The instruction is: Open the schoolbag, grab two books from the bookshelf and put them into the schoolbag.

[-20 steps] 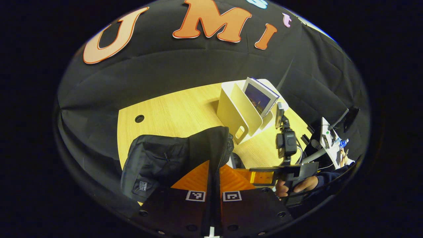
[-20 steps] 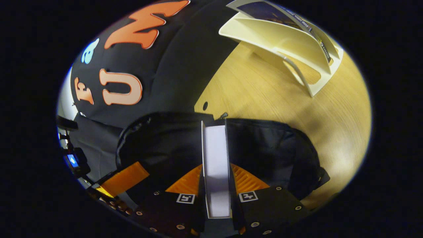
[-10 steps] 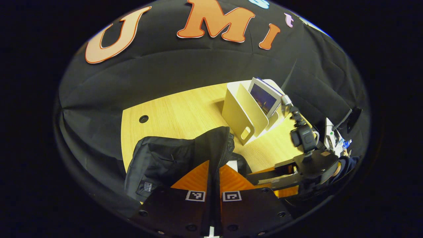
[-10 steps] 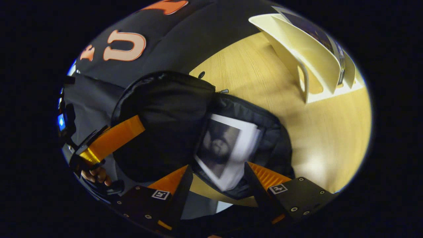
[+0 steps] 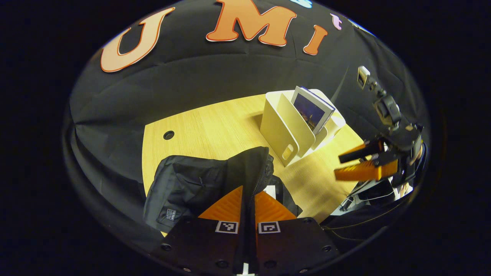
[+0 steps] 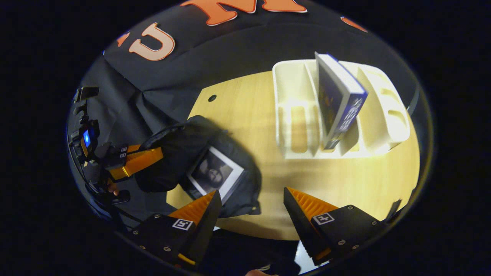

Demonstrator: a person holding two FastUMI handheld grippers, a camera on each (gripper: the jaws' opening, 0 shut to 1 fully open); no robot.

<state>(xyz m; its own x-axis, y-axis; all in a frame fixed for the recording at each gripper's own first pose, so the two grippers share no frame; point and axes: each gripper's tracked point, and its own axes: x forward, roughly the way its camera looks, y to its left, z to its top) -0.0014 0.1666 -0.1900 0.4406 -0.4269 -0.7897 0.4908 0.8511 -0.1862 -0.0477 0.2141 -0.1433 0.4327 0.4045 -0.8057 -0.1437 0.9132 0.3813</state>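
Wooden table against black cloth wall, bearing a black bag near its front edge. Left gripper clenched on the bag's raised flap, holding it open. Inside the bag, one book lying flat, cover up. Beyond the bag, a cream shelf with a second book leaning in a middle slot. Right gripper released, fingers spread, hovering above the table between bag and shelf.

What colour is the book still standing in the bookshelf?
Dark blue book, clearest in the right gripper view.
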